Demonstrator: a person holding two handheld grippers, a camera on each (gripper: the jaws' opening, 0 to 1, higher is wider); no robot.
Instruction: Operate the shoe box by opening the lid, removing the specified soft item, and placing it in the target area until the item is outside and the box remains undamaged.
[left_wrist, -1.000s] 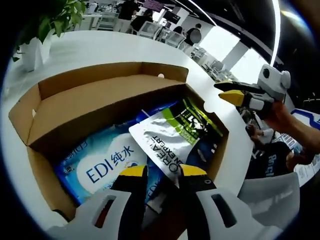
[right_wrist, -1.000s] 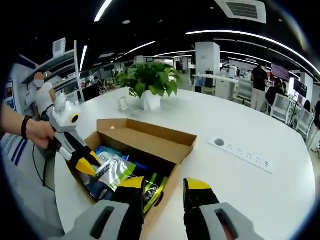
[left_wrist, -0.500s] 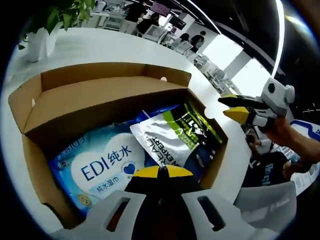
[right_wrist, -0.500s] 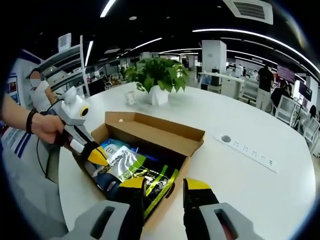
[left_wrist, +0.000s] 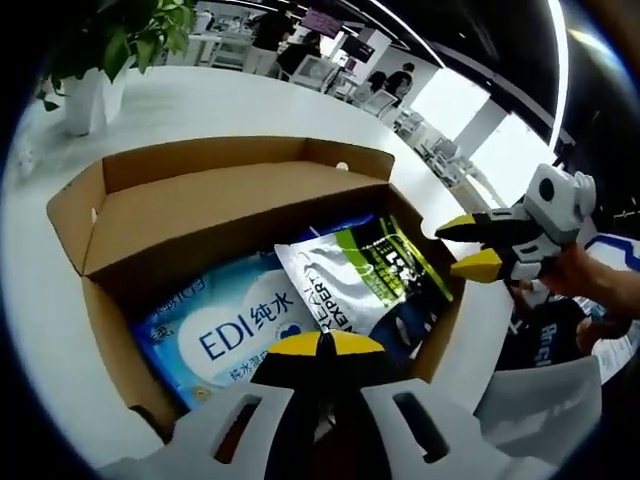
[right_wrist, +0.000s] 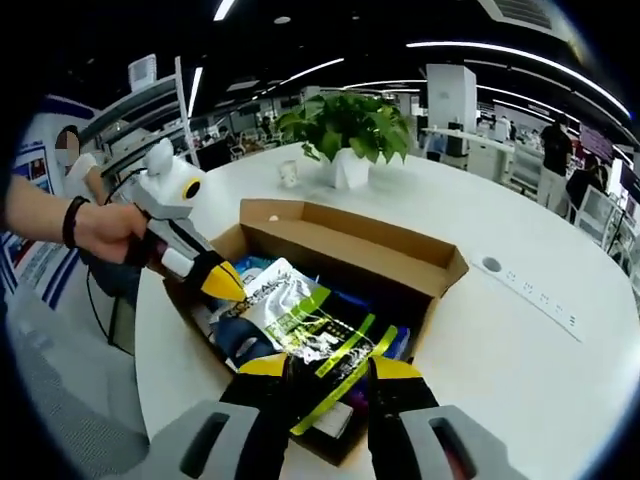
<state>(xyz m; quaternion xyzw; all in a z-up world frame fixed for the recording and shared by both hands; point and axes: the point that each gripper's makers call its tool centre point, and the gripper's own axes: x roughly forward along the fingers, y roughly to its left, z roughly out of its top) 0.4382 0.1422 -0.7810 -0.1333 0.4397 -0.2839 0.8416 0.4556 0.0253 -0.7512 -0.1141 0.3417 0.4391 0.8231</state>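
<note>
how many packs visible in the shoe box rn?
2 clearly: blue EDI wipes pack at the left in the left gripper view, silver-and-green pouch lying partly over it. More blue beneath the pouch may be further packs.

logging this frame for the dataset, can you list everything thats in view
shoe box: one, brown cardboard, lid open, on the table
wipes pack: one, blue and white, lying in the box
foil pouch: one, silver, green and black, in the box, partly over the wipes pack
table: one, white, round, under the box
potted plant: one, green in a white pot, behind the box
socket strip: one, white, set in the table beside the box
left gripper: yellow-tipped, shut, over the box
right gripper: yellow-tipped, open, over the box's edge
hand: one, holding the left gripper
</note>
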